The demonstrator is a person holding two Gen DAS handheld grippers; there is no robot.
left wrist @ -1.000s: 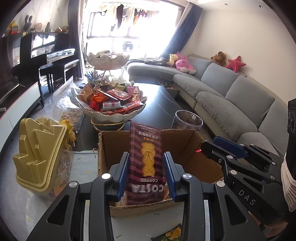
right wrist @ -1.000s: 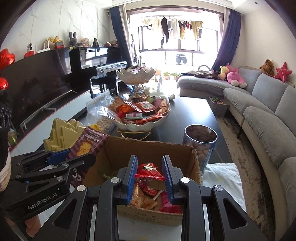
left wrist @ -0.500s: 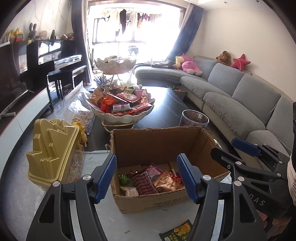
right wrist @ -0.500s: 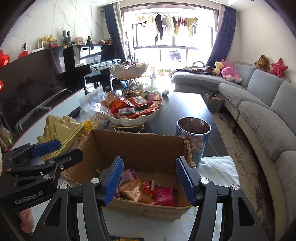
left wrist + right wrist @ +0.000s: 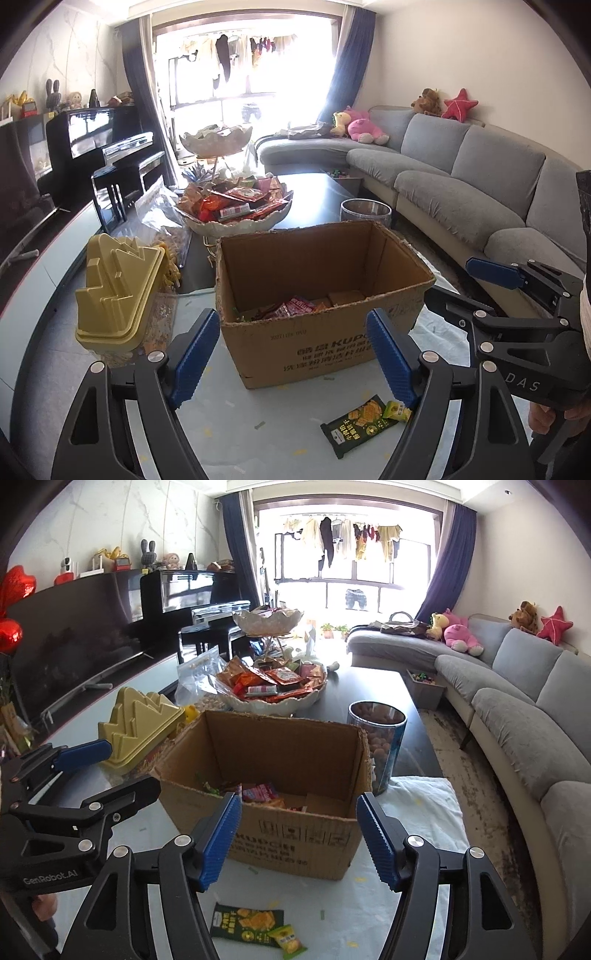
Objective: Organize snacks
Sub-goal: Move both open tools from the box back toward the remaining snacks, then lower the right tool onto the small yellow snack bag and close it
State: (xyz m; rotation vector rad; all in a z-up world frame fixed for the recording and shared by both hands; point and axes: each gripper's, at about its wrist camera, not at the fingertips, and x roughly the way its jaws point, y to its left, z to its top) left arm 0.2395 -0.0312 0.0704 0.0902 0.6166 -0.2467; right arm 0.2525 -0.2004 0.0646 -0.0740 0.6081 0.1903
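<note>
An open cardboard box [image 5: 325, 343] [image 5: 295, 834] stands on the white table and holds several snack packets [image 5: 291, 308] [image 5: 258, 794]. A dark green snack packet [image 5: 360, 422] [image 5: 245, 921] and a small yellow-green packet [image 5: 397, 411] [image 5: 288, 939] lie on the table in front of the box. My left gripper [image 5: 291, 358] is open and empty, held before the box. My right gripper [image 5: 297, 840] is open and empty, also before the box. Each gripper shows at the side of the other's view.
A gold tiered lid container [image 5: 118, 291] [image 5: 136, 727] stands left of the box. A white bowl full of snacks [image 5: 236, 218] [image 5: 273, 694] on a tiered stand sits behind it. A clear jar of nuts [image 5: 380, 746] stands at the right rear. A grey sofa [image 5: 480, 192] runs along the right.
Both grippers opened and dropped their packets into the box, then drew back and up from it. The two packets on the table in front have come into view.
</note>
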